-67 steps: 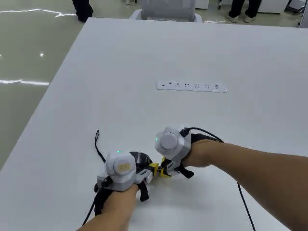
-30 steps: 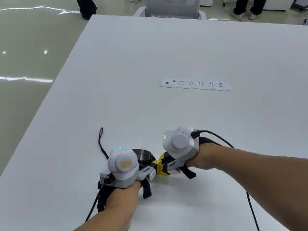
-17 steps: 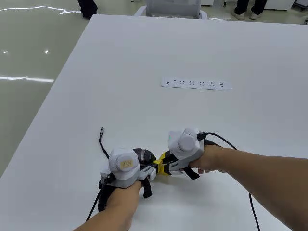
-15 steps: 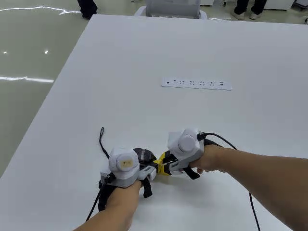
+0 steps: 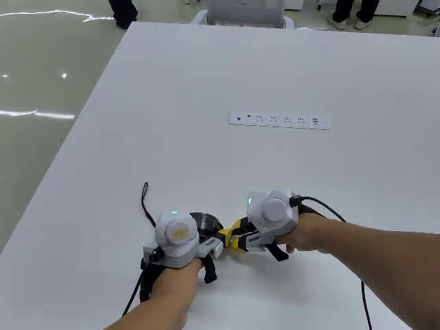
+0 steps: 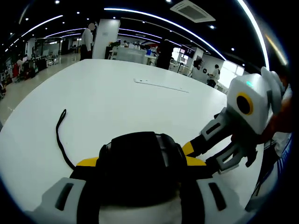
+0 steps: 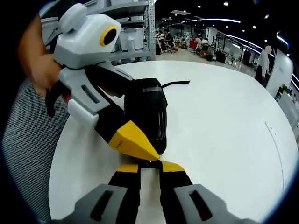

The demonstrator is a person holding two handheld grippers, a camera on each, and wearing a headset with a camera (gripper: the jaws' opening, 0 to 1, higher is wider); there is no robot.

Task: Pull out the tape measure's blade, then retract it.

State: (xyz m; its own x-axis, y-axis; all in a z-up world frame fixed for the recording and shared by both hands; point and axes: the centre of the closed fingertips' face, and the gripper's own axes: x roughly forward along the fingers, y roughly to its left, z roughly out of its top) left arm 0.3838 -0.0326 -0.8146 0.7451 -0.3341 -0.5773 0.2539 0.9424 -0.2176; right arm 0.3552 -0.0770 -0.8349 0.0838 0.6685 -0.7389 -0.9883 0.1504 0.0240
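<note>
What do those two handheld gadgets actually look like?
The left gripper and right gripper each have a rounded white housing and grey jaws ending in black-and-yellow tips. Each trails a black cable. The person's forearms have no sleeves.

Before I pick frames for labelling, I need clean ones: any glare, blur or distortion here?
Head view: even light, sharp, with glare streaks on the floor. Left gripper view: fisheye bends the ceiling lights into arcs; the close tape measure looks slightly soft. Right gripper view: table edge curved, tape measure crisp.
</note>
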